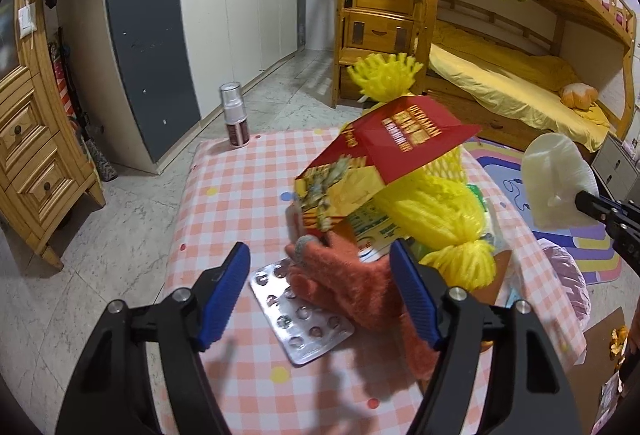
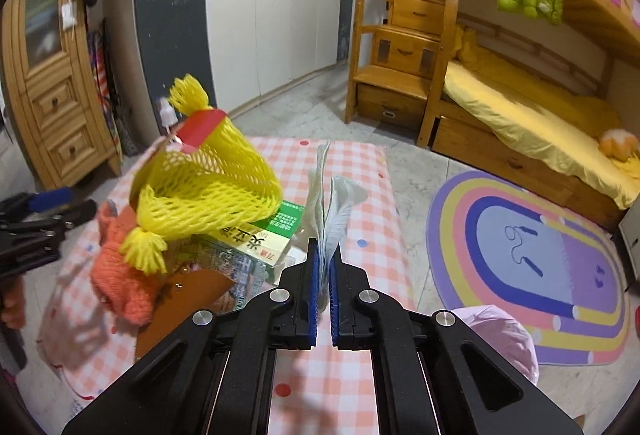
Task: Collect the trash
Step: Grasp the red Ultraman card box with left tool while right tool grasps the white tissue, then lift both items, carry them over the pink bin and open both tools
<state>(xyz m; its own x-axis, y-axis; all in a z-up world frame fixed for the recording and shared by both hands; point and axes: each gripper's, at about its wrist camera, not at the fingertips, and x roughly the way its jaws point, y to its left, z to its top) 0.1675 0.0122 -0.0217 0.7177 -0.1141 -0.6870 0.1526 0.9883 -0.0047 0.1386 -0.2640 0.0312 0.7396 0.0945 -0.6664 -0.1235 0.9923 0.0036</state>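
White tissue is pinched in my right gripper above the checked table, so I should lift slowly toward twelve o'clock while my left gripper stays wide over the orange glove.

Yellow foam net; orange glove; pink-white checked tablecloth; rainbow-striped rug.

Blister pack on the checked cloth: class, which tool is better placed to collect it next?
Left. The left tool stands open right over the blister pack, while the right tool is already shut on a white tissue.
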